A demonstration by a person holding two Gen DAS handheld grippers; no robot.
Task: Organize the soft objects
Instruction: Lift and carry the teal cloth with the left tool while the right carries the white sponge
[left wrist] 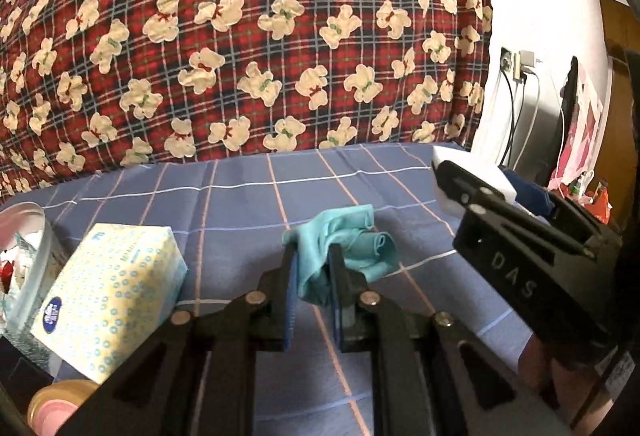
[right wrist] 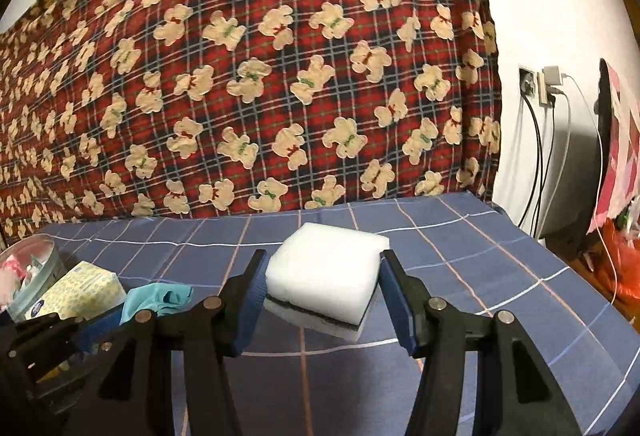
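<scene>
My left jaws (left wrist: pixel 312 268) pinch the teal cloth (left wrist: pixel 352 248) over the bed (left wrist: pixel 240 204), tissue box (left wrist: pixel 112 292) further left; right jaws (right wrist: pixel 322 288) clamp the white sponge (right wrist: pixel 324 276) at its sides.

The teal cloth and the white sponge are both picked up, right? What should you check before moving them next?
1. Left gripper jaws shut on the teal cloth: ok.
2. Cloth hangs free of the blue checked sheet: cannot tell, folds still sit close to it.
3. Right gripper jaws pressing both sides of the white sponge: ok.
4. Sponge lifted off the sheet: ok, a shadow shows under it.
5. Tissue box and clear container out of the cloth's way: ok, they stand off to the left.
6. The two grippers apart from each other: ok, but close.
</scene>
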